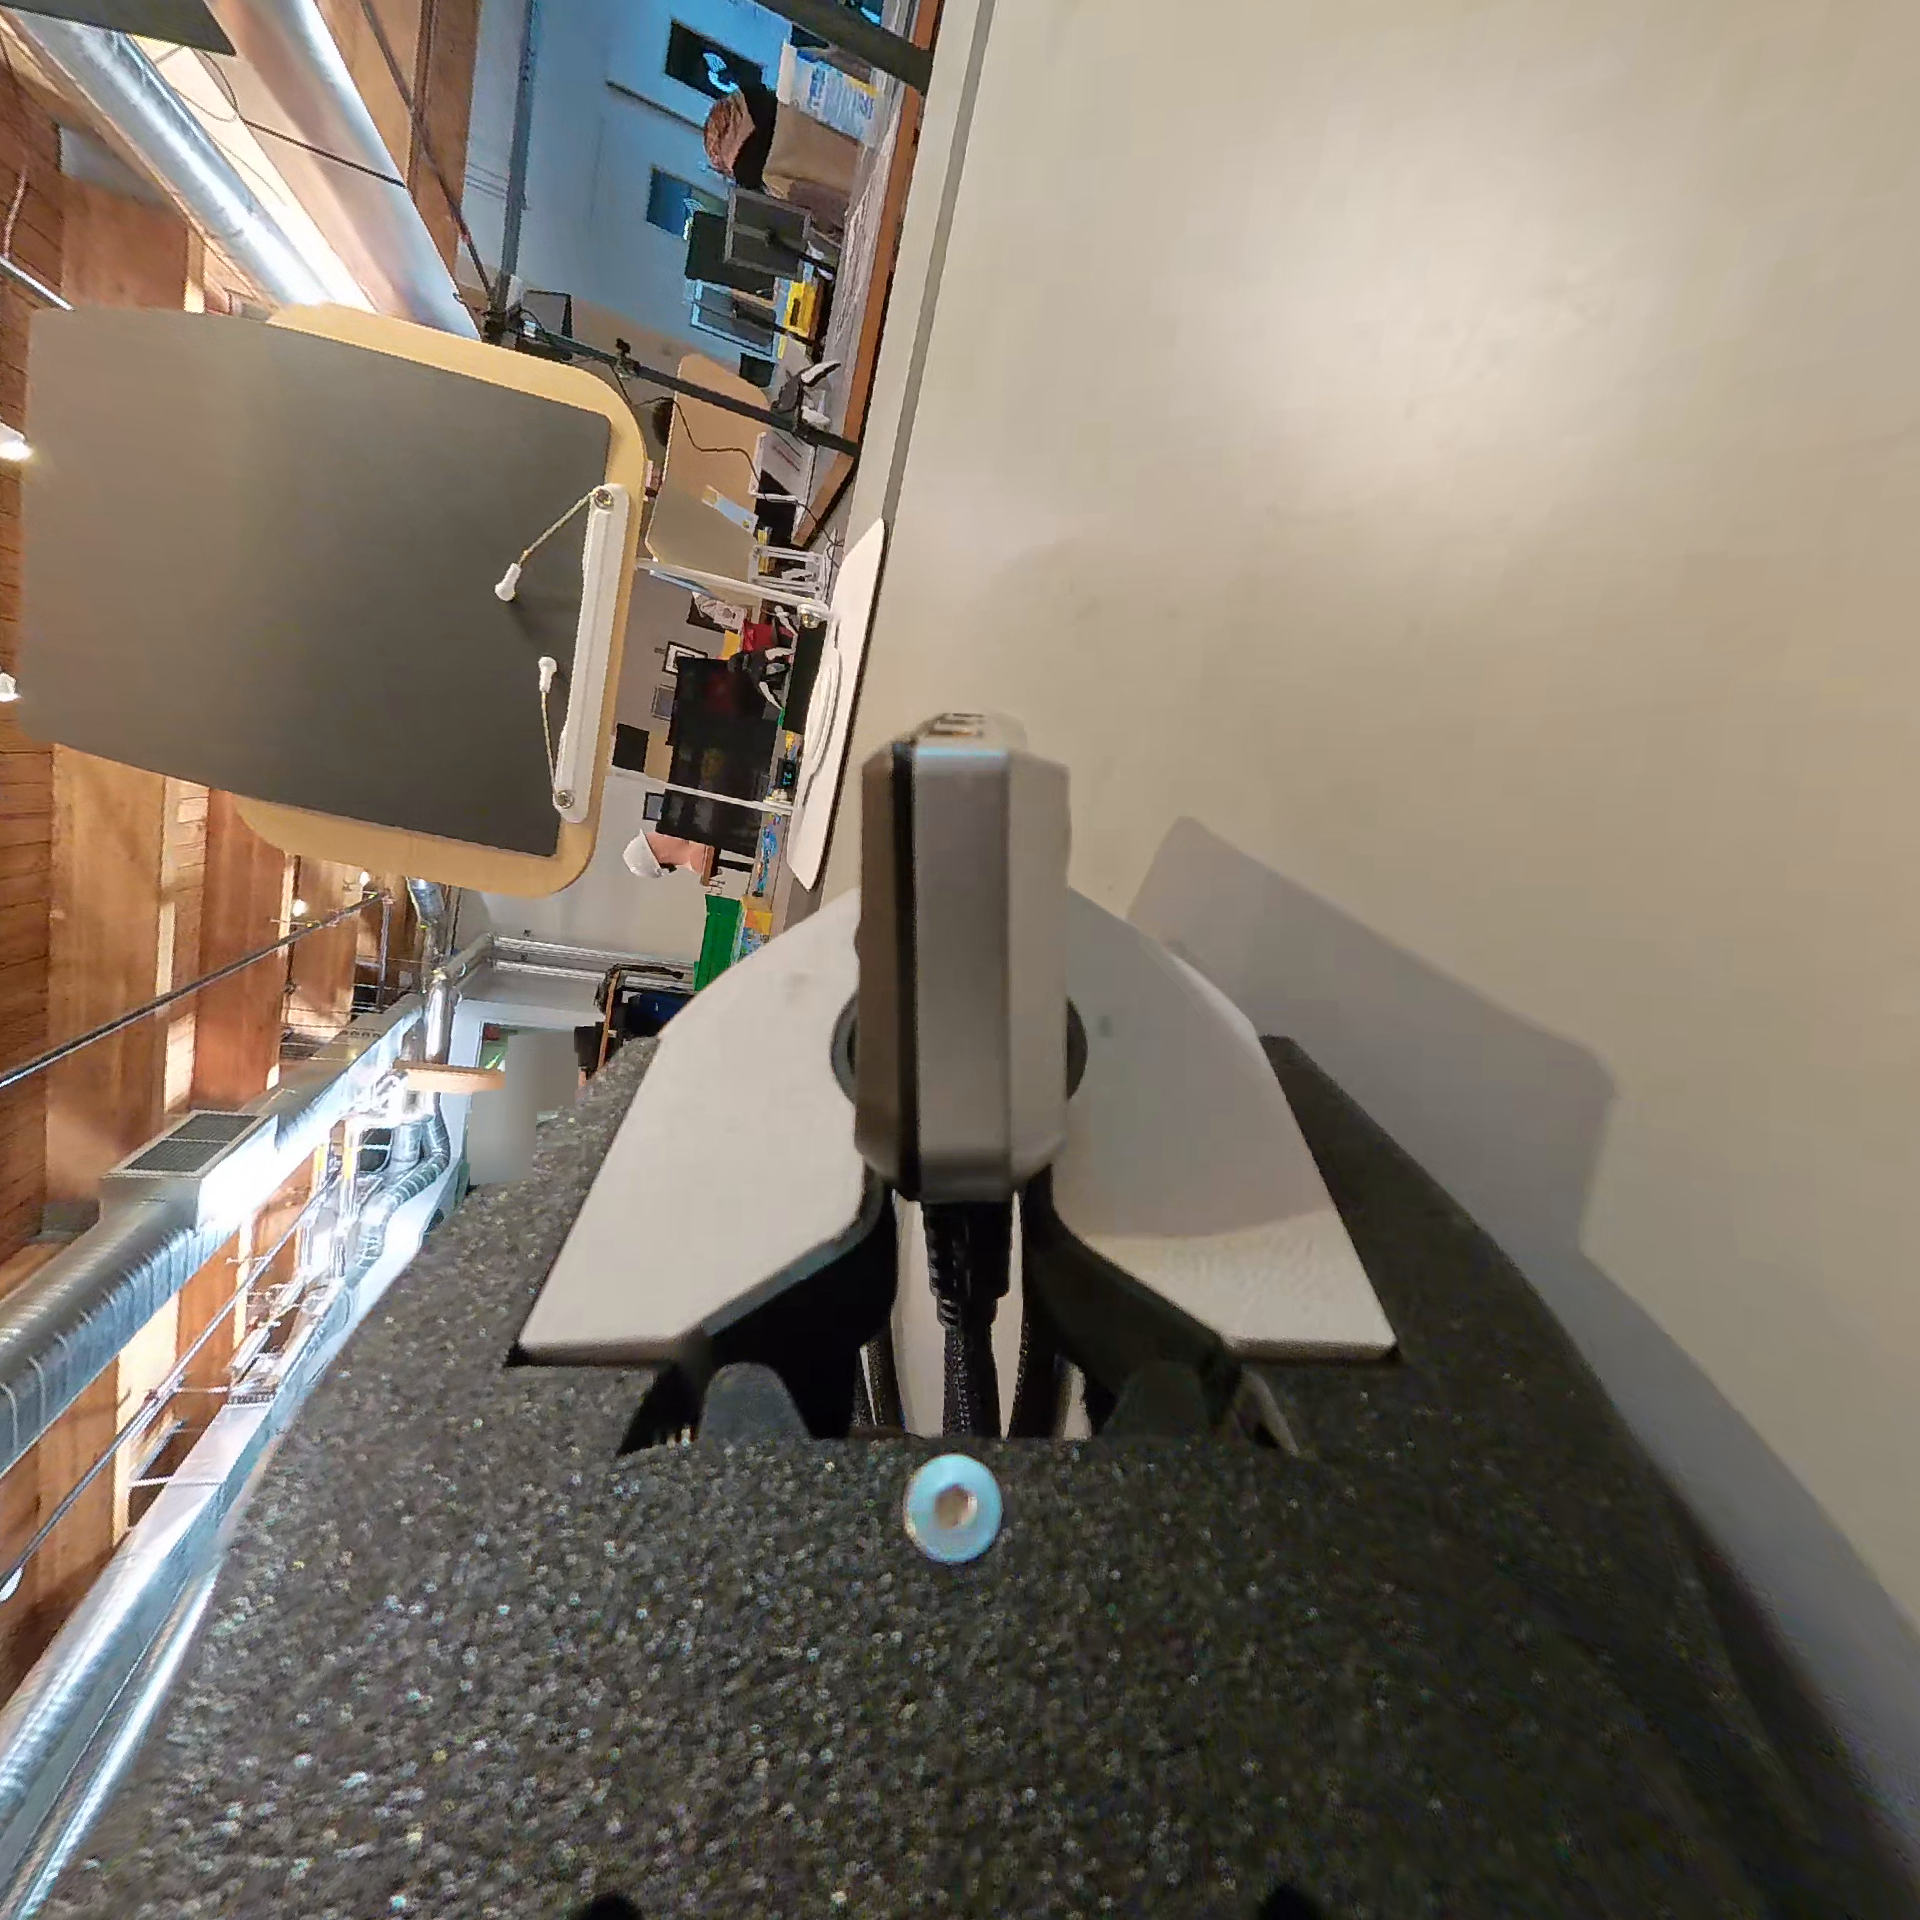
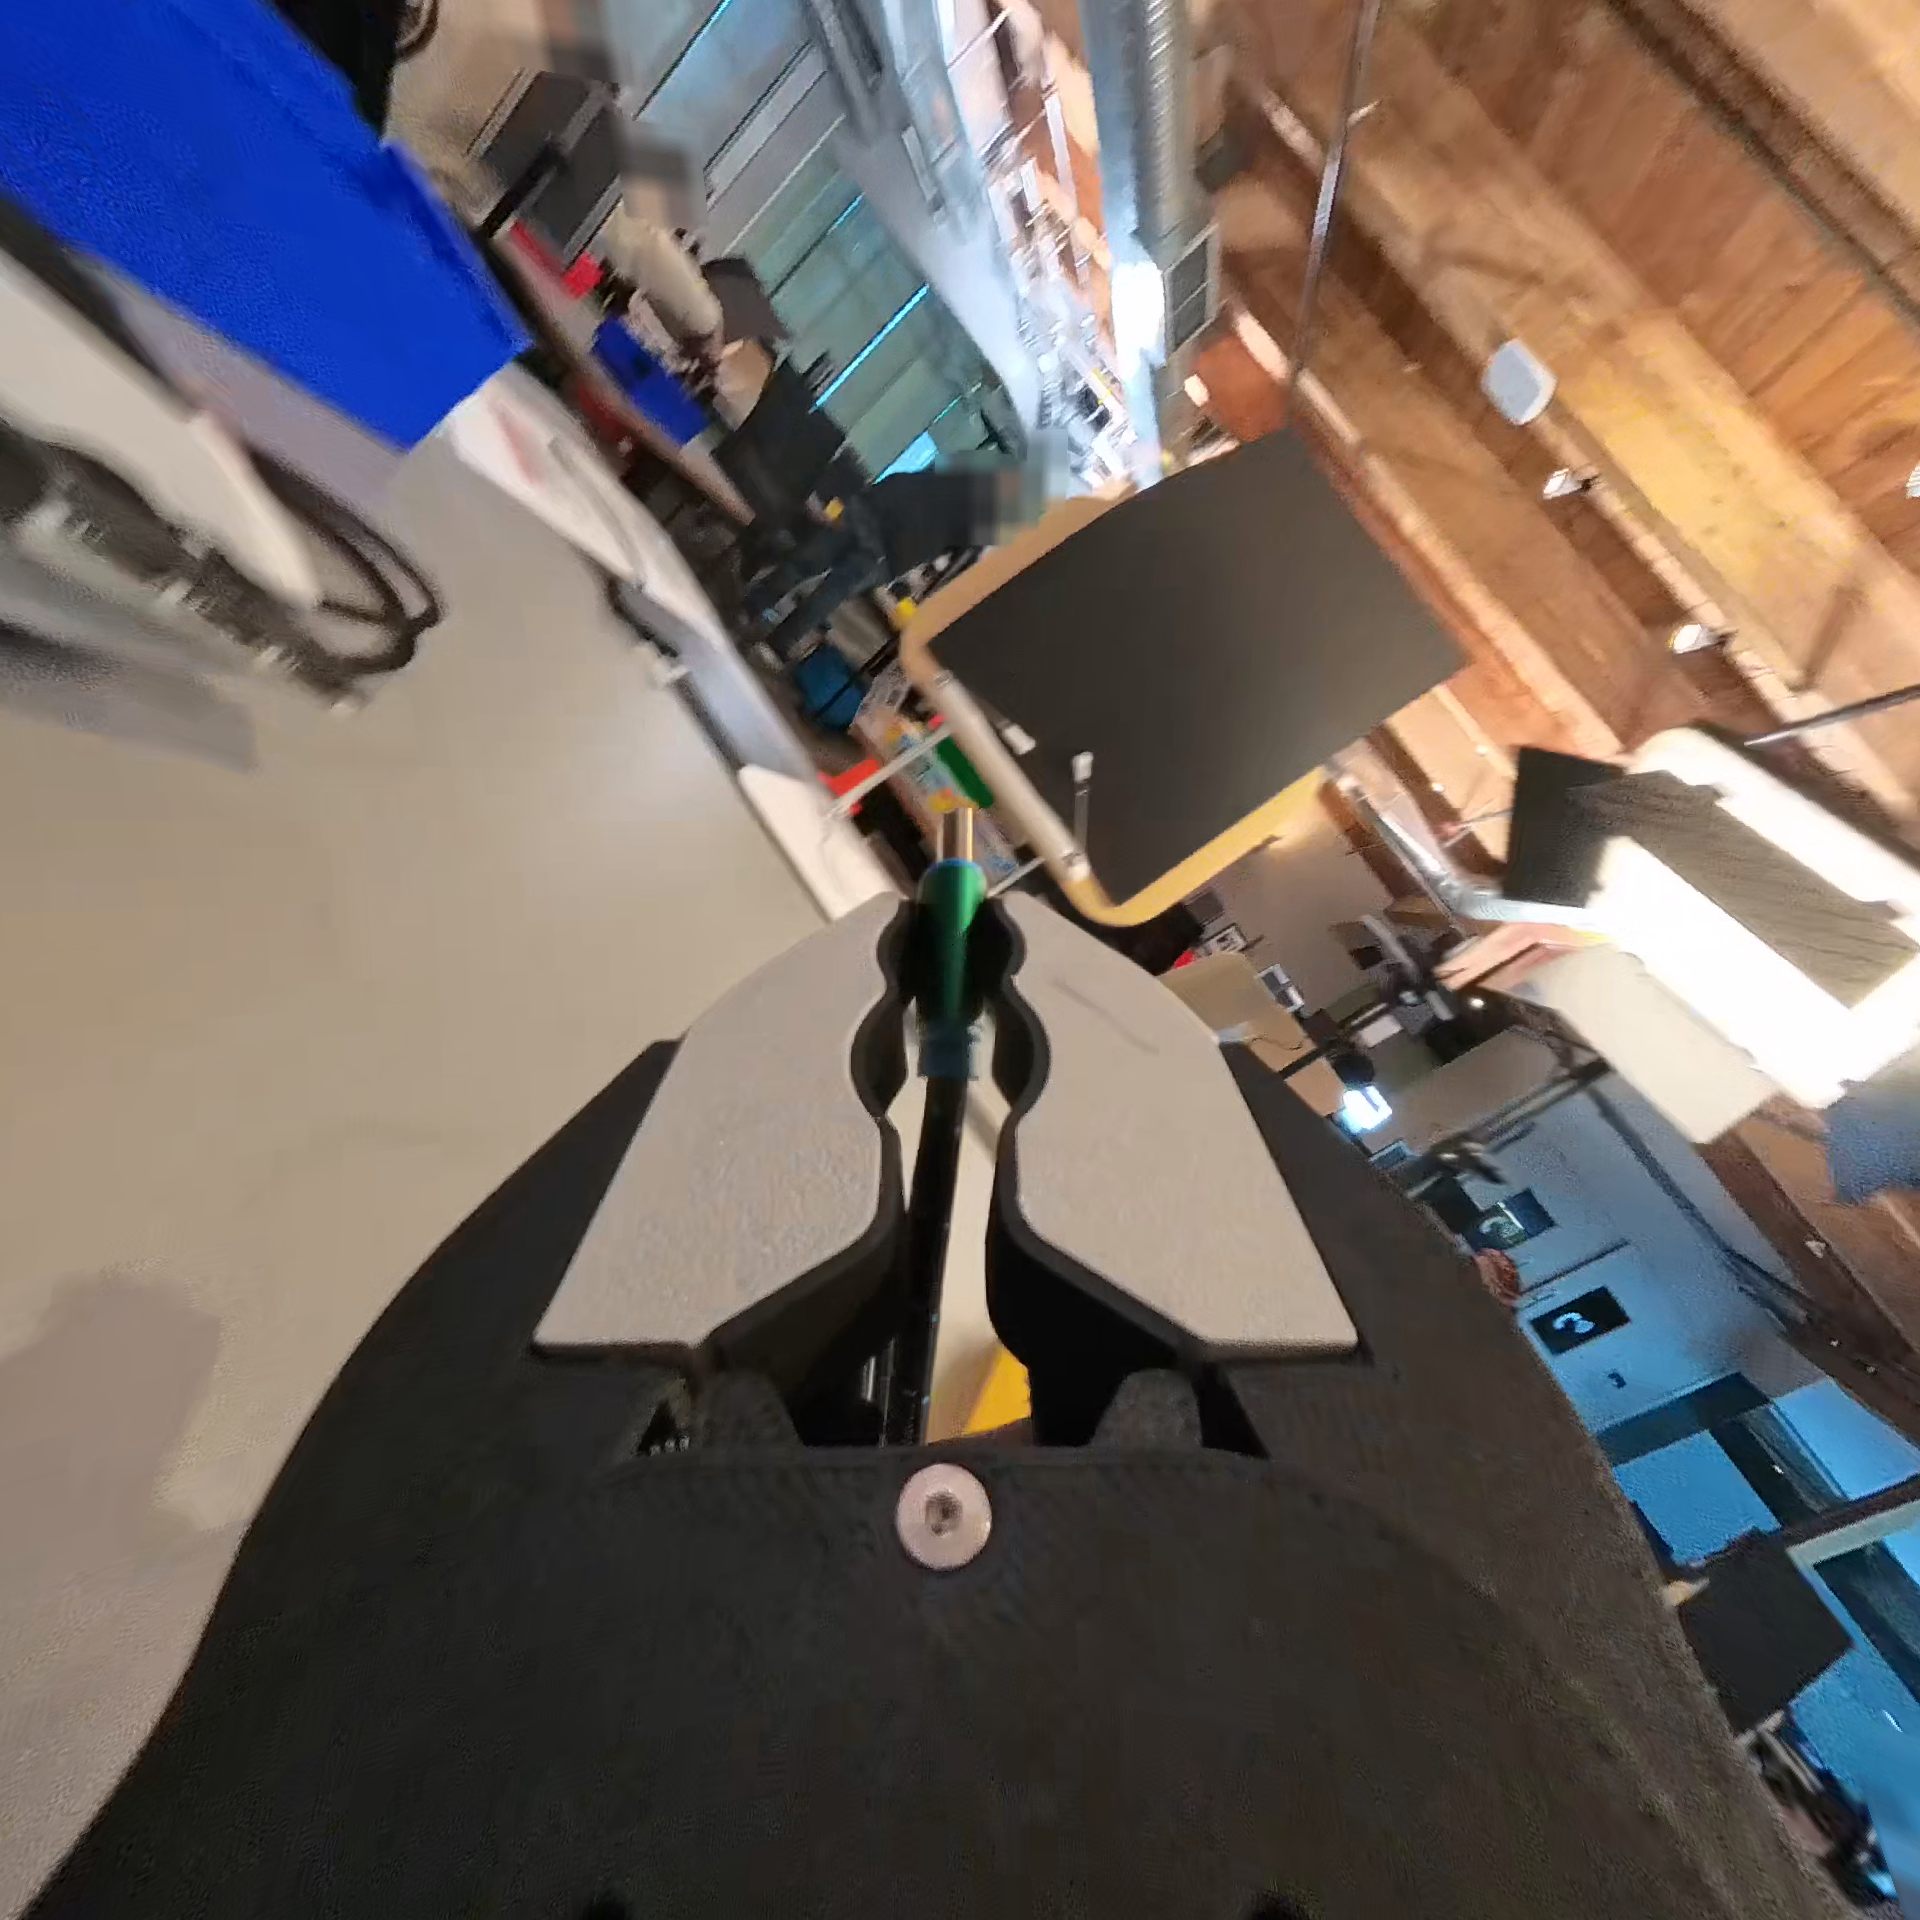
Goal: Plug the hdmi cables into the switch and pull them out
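Note:
In the left wrist view my left gripper (image 1: 961, 997) is shut on the grey HDMI switch (image 1: 961, 956), held on edge above the white table (image 1: 1455, 520). A black braided cable (image 1: 966, 1309) leaves its near end and runs back between the fingers (image 1: 727, 1143). An open port shows at its far end (image 1: 961, 727). In the right wrist view my right gripper (image 2: 951, 956) is shut on a green HDMI plug (image 2: 951, 935) with its metal tip (image 2: 956, 831) pointing forward. Its black cable (image 2: 930, 1226) runs back between the fingers. Neither gripper shows in the other's view.
The views are rolled sideways. A white pad (image 1: 842, 707) lies farther along the table edge. In the blurred right wrist view, a blue bin (image 2: 239, 208) and a black cable loop (image 2: 343, 613) sit on the table (image 2: 416, 883) at left. Hanging dark panels (image 1: 312, 582) and a workshop lie beyond. Spacing between my two grippers at the tips: around 25 centimeters.

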### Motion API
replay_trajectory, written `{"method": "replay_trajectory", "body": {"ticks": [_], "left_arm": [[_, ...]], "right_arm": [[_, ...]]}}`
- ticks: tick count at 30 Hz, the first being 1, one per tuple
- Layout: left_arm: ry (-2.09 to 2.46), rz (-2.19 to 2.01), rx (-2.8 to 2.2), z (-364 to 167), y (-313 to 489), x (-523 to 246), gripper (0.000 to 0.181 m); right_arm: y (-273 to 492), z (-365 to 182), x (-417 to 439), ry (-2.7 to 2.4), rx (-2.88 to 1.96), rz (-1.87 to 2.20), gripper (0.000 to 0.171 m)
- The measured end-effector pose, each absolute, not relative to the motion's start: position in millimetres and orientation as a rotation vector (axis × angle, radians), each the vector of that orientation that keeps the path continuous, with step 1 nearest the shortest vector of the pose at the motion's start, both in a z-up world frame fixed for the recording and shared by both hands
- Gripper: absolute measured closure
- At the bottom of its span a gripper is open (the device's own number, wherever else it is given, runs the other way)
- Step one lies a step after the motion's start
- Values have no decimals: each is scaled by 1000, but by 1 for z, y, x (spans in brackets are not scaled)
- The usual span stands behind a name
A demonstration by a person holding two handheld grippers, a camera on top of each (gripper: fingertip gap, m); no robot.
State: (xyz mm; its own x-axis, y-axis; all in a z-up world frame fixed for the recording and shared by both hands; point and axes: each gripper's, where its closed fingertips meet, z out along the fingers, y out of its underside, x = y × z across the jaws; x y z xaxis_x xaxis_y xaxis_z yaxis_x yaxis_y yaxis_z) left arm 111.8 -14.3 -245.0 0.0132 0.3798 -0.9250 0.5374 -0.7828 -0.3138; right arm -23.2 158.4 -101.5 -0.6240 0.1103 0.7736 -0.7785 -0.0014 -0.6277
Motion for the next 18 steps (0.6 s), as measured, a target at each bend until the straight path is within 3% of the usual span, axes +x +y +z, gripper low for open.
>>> {"method": "replay_trajectory", "body": {"ticks": [4, 7, 12, 18], "left_arm": [[970, -1864, 2143, -247, -15, 112, 158], [979, -1859, 2137, -247, -16, 112, 158], [962, -1851, 2144, -249, -15, 112, 157], [961, -1850, 2148, -250, -15, 111, 158]], "right_arm": [[195, -26, -59, -1523, 607, 1712, 159], [215, -2, -103, -1527, 571, 1612, 159], [213, -34, -161, -1731, 593, 1549, 159], [191, -126, -226, -1976, 573, 1296, 159]]}}
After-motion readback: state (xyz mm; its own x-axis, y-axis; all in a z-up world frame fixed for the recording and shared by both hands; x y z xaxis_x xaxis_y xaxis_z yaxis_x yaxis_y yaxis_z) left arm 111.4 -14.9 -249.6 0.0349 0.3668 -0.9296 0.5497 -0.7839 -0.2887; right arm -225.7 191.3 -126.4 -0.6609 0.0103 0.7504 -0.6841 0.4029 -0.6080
